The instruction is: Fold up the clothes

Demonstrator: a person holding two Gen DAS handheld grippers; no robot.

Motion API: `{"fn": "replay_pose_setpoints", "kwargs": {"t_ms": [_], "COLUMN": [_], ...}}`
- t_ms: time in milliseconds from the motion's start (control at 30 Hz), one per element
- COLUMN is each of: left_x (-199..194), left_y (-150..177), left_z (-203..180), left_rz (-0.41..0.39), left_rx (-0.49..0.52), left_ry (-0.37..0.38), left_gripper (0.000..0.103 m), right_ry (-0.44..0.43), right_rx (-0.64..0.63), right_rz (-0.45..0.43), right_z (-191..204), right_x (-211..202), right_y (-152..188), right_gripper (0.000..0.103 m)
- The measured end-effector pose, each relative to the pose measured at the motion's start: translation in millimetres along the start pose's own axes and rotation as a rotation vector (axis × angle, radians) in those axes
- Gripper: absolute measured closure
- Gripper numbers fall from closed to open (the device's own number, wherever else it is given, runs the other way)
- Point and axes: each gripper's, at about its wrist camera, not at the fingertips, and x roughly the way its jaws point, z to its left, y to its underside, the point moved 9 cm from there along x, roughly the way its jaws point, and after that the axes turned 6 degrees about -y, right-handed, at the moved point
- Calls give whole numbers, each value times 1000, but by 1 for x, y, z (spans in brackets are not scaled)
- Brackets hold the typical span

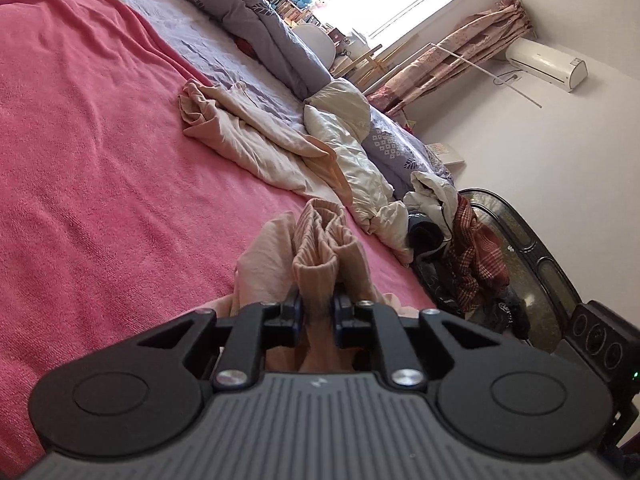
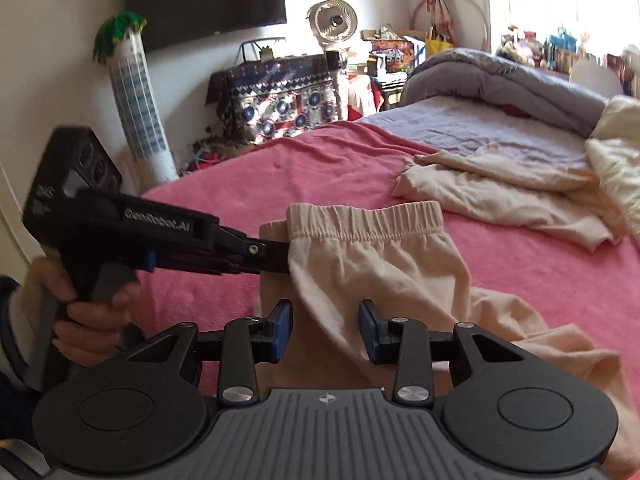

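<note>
A pair of pale peach trousers [image 2: 372,256] with an elastic waistband hangs over the pink bed cover. My left gripper [image 1: 318,306] is shut on the bunched waistband [image 1: 320,248]. In the right wrist view the left gripper [image 2: 280,256], held by a person's hand, pinches the waistband's left corner from the side. My right gripper [image 2: 325,330] stands open just below the waistband, its blue pads either side of the hanging cloth without touching it. A second peach garment [image 1: 248,140] lies crumpled further up the bed, seen as the same garment [image 2: 504,196] from the right wrist.
The pink bed cover [image 1: 88,152] spreads wide to the left. A cream pillow [image 1: 352,152] and a rolled grey quilt [image 1: 240,20] lie along the far side. Clothes [image 1: 476,252] hang over the dark headboard. A patterned cabinet [image 2: 280,100] and a white tower fan [image 2: 136,104] stand beyond the bed's foot.
</note>
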Motion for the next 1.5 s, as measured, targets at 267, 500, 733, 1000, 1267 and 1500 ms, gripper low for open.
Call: {"fn": "replay_pose_setpoints", "kwargs": {"t_ms": [267,500,733,1000,1267,1500], "left_x": [-13,-3,12,14,9,16], "left_y": [4,2,7,10,9,13], "left_z": [-2,-4,-6,1,0,5], "left_rz": [-31,-27,-21,-20,-40,-42], "left_rx": [-53,-72,-103,-153,-192,-183], "left_ry": [65,53,30,24,67,-5], "left_gripper": [49,47,47,46,43,44], "right_ry": [59,54,50,66,76,39], "right_rx": [-30,-86,-101,-121,-110,-131], "right_rz": [-48,-48,-75,-122,-182,-126], "right_z": [5,18,30,36,39,48], "right_x": [-3,-5,-12,-26,-35,-17], "right_y": [2,10,14,10,-3,11], "right_gripper": [96,96,99,100,100,100]}}
